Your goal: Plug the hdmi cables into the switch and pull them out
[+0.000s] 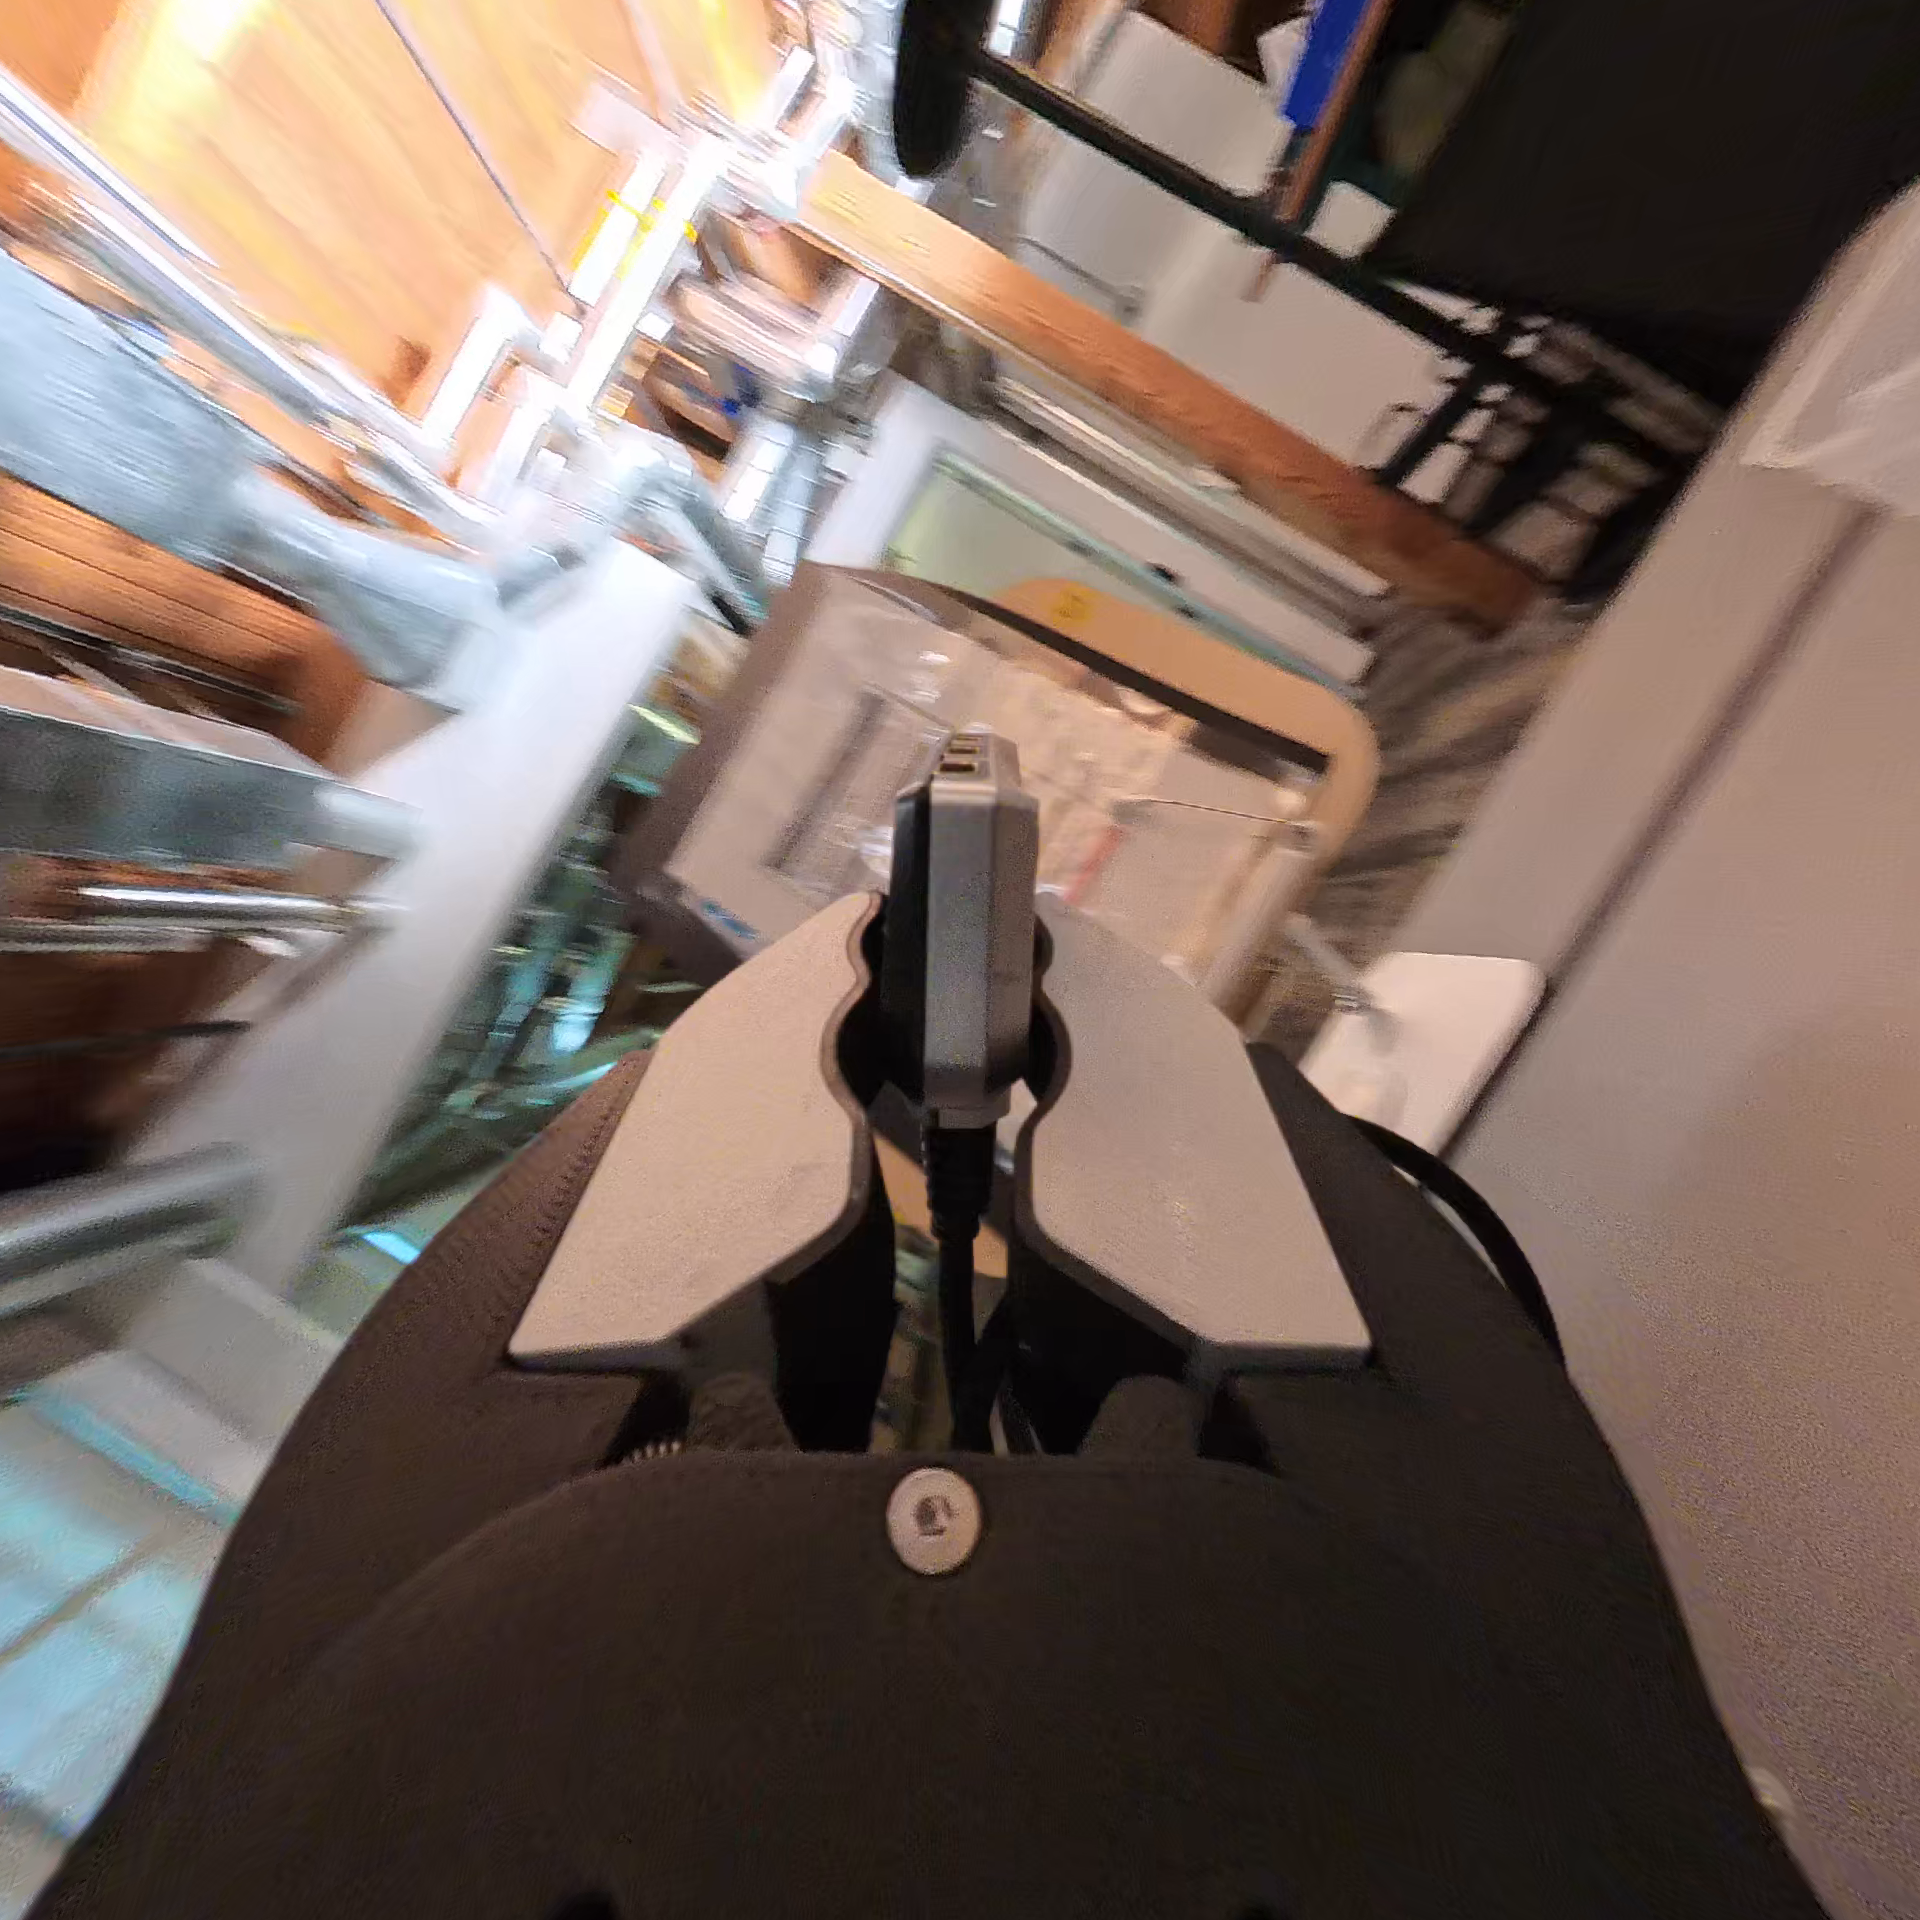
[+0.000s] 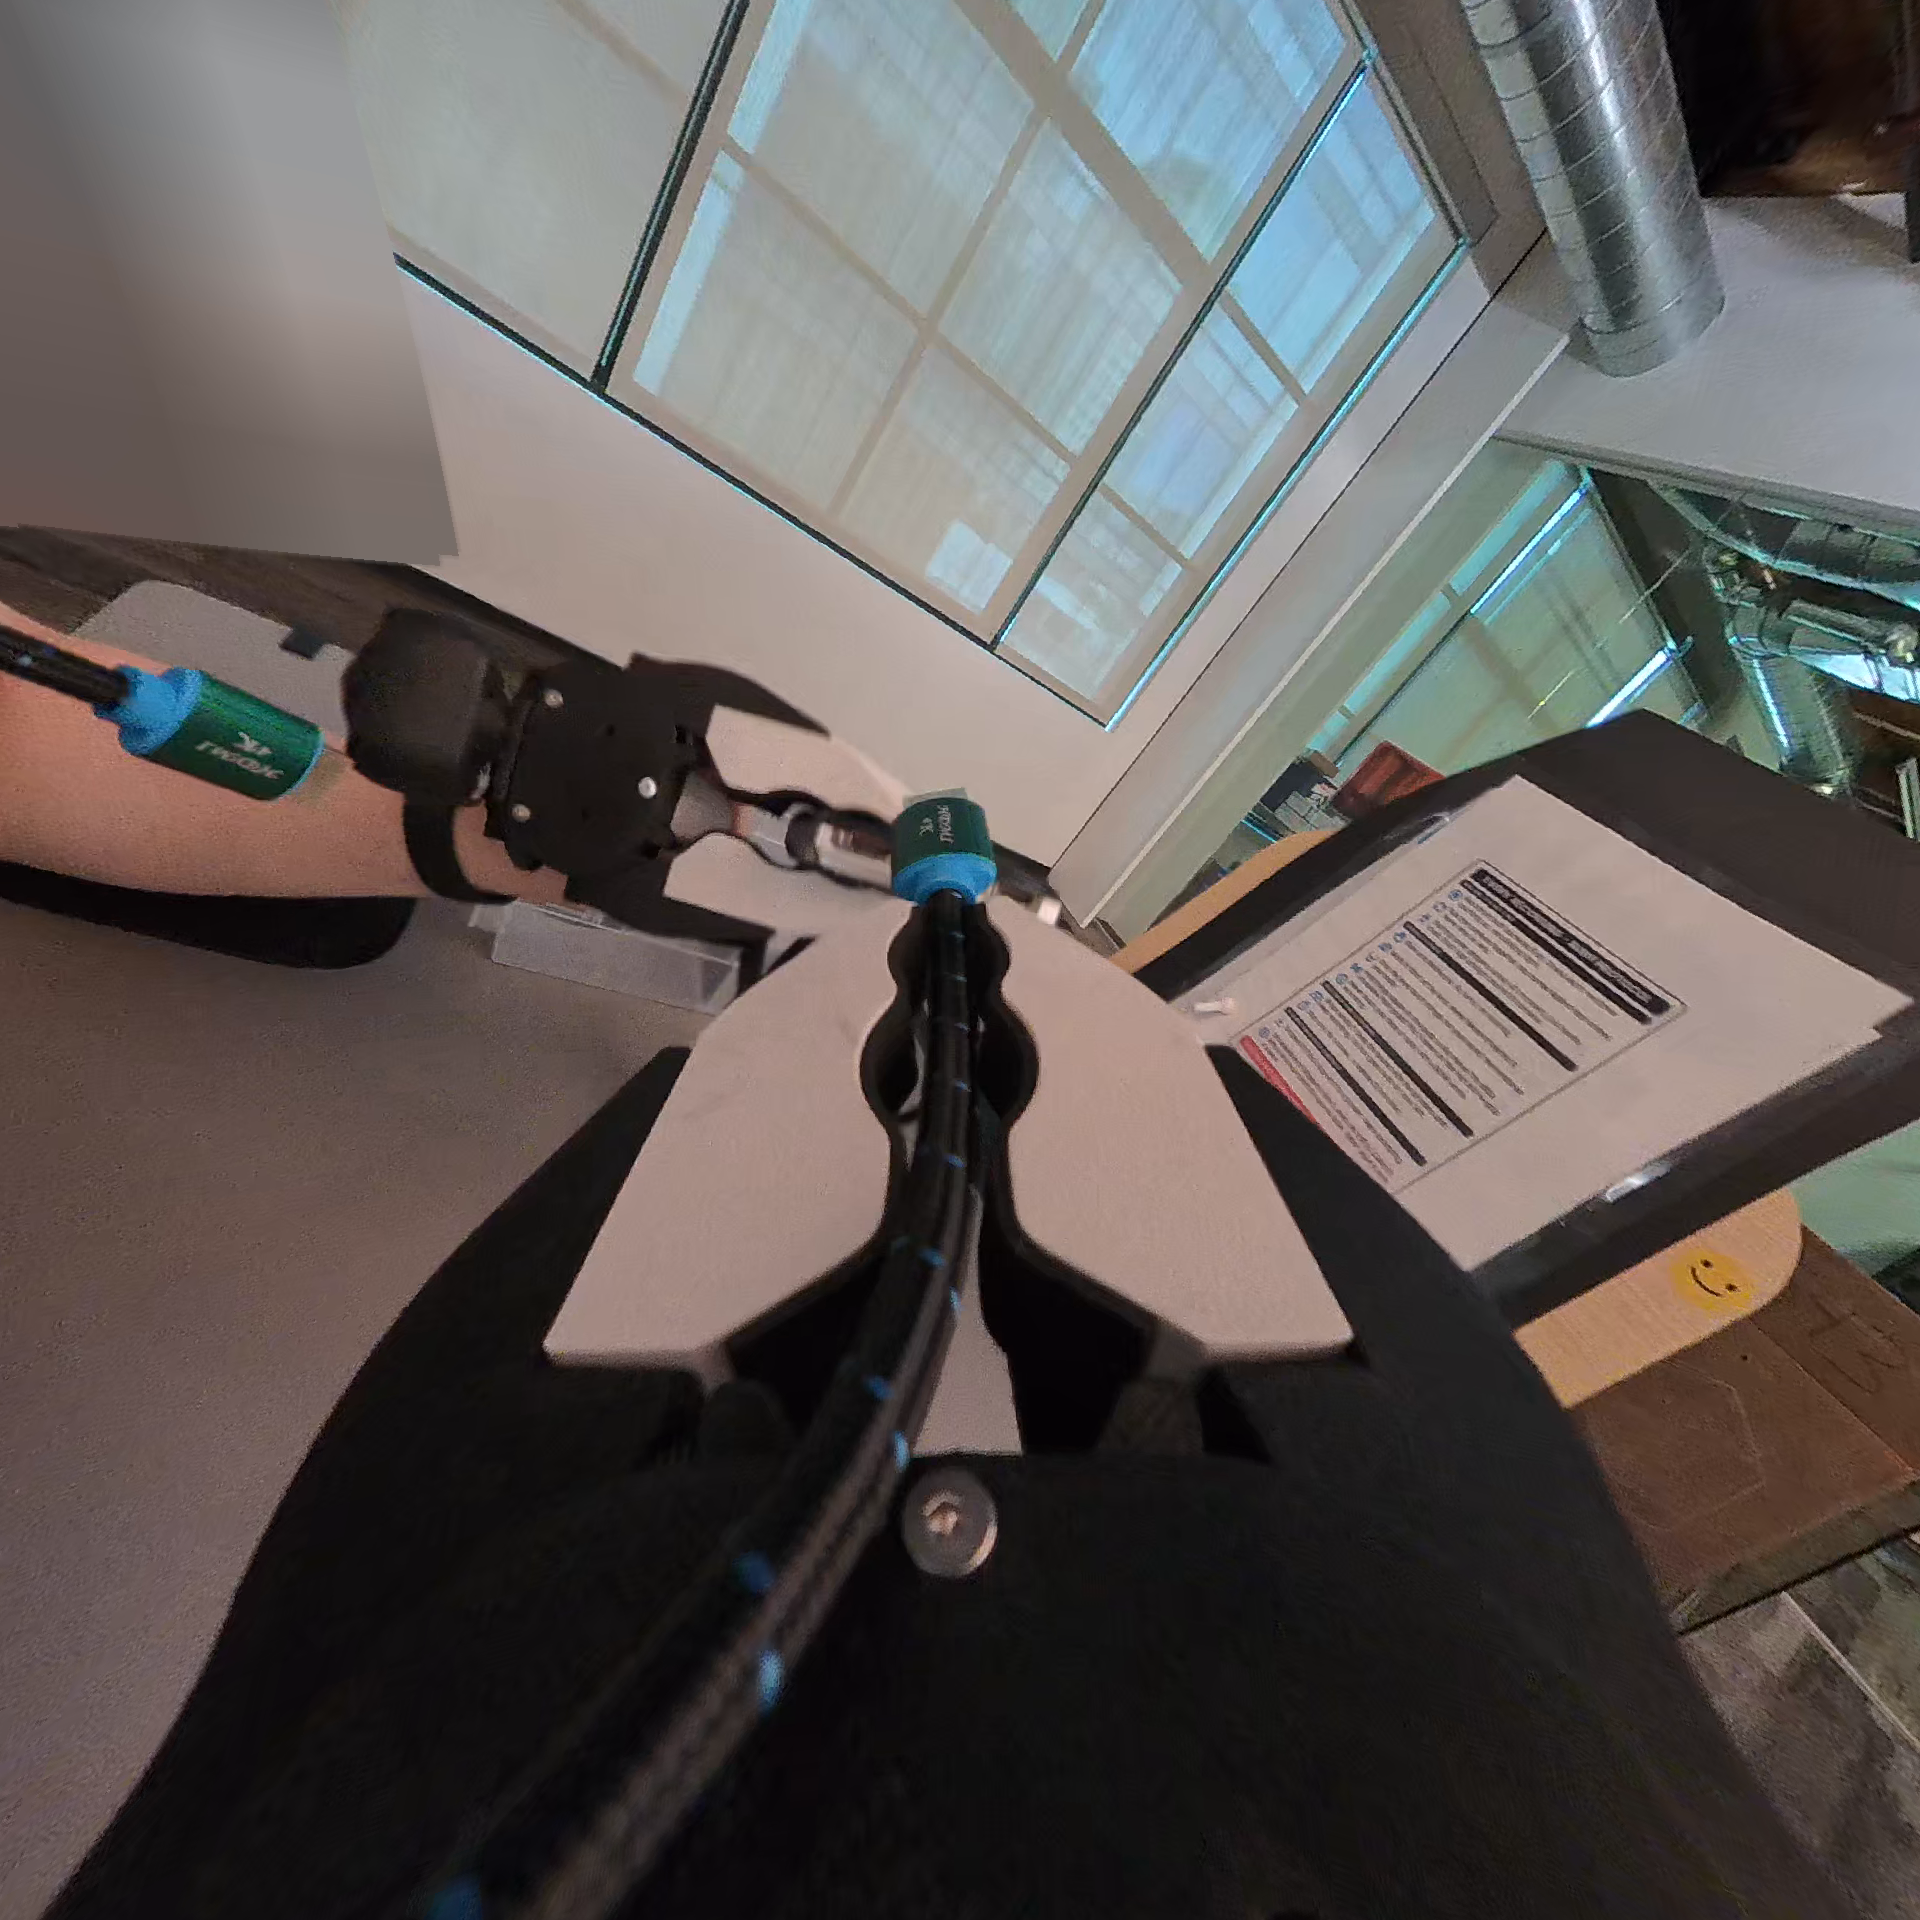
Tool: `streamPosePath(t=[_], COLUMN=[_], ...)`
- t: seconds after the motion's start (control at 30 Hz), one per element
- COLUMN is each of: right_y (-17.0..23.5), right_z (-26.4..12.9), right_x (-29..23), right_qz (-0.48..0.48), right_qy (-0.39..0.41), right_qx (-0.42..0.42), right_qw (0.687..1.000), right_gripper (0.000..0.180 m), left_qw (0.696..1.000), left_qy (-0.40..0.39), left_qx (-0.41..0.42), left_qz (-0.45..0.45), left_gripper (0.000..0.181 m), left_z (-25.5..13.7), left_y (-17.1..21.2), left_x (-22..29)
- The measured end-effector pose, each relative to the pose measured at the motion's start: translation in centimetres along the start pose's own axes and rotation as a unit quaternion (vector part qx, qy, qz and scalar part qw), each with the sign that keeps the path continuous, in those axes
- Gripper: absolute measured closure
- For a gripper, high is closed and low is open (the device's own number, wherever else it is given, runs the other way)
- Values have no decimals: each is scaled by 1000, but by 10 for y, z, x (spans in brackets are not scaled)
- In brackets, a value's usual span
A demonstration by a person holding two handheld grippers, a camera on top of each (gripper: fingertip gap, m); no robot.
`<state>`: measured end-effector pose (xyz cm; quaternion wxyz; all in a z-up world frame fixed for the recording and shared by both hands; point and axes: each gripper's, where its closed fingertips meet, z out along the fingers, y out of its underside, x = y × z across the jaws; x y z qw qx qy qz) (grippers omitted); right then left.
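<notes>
Left claw [image 1: 958, 935]: I find it clamped on the switch [image 1: 971, 925], a small grey box held on edge between the grey pads, its ports facing up and away from the camera. A black lead [image 1: 956, 1195] leaves the near end of the box and drops back between the fingers. The background here is badly smeared; I can make out a clear plastic case [image 1: 1049, 727] ahead and a white table [image 1: 1662, 1143] on the right, little else.

Right claw [image 2: 948, 935]: closed tight on a black braided cable [image 2: 940, 1122] with blue flecks, pinched just behind its plug [image 2: 938, 847] — a green barrel with a blue collar. The plug stands proud of the fingertips and is aimed toward the far claw [image 2: 717, 821], which sits strapped to a forearm [image 2: 208, 821] with the grey box in its grip. Plug and box look very close together; I cannot tell whether they touch or whether the plug is seated.

A second green-and-blue plug [image 2: 213, 732] hangs at the left, loose in front of the forearm. A printed sheet [image 2: 1455, 1018] lies on the right.
</notes>
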<state>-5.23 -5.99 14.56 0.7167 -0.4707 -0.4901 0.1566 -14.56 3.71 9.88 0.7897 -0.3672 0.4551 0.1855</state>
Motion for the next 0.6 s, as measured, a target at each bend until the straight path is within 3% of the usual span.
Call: streamPosePath(t=[0.17, 0.4, 0.6], right_y=[-2, 3, -10], right_z=[16, 25, 27], right_x=[-17, -33, -28], right_qz=[-28, -90, -38], right_qy=[-12, -26, -14], right_qx=[-14, -52, -21], right_qw=[999, 994, 999], right_gripper=[170, 169, 172], left_qw=[993, 979, 973], left_qy=[-90, -149, -153], left_qx=[18, 57, 89], left_qz=[71, 124, 146], left_gripper=[160, 160, 160], left_z=[-18, -34, -40], left_y=[-14, -38, -54], left_x=[-43, -62, -54])
